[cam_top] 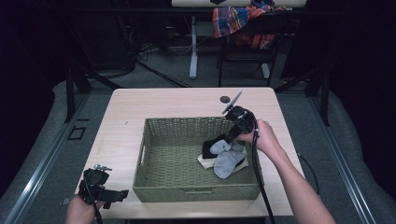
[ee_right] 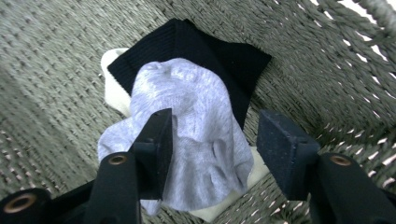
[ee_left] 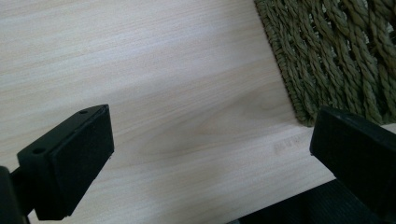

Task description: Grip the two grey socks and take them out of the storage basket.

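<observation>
My right gripper, in the basket, half-open astride grey sock, not clamped; left gripper wide open, empty, outside basket's corner.

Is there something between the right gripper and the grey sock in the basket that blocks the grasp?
Nothing visible blocks it. The right gripper is already inside the basket, with the grey sock between its jaws; the pads do not yet press it. The black sock lies underneath.

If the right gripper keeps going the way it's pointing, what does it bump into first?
Most likely the soft light-grey sock, already lying between the right gripper's open black jaws. It tops a black sock and a cream cloth inside the woven green basket.
</observation>
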{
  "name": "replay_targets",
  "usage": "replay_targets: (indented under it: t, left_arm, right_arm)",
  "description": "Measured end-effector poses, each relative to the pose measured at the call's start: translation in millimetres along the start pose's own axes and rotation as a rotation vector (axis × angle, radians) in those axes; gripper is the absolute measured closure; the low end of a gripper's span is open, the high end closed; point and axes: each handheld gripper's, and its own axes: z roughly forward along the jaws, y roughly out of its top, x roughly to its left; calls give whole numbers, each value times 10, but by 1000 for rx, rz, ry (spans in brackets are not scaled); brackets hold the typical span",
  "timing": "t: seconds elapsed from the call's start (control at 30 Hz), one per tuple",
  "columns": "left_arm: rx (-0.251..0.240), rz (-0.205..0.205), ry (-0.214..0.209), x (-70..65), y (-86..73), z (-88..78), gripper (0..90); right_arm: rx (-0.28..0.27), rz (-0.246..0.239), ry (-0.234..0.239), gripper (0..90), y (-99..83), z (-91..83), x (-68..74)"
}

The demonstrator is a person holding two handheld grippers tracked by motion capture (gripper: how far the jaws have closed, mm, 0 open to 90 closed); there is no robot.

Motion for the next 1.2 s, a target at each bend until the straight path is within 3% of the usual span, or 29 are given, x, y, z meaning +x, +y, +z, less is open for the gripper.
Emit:
replay_targets:
  t: [0.37, 0.4, 0.53, 0.7, 1.2]
  left_arm:
    - [6, 2, 3, -2, 0, 3, 0]
    - [5, 2, 3, -2, 0, 3, 0]
    - [10, 3, 4, -4, 2, 3, 0]
    - [11, 3, 5, -5, 2, 5, 0]
    - [13, 4, 7, -10, 4, 6, 0]
  right_arm:
    - [61, 17, -28, 585, 75, 165, -10]
    - [48, 28, -24, 597, 70, 181, -1]
    - [91, 13, -34, 676, 86, 182, -4]
    - [101, 20, -32, 808, 83, 186, 3]
    - [23, 19, -14, 844, 107, -88, 61]
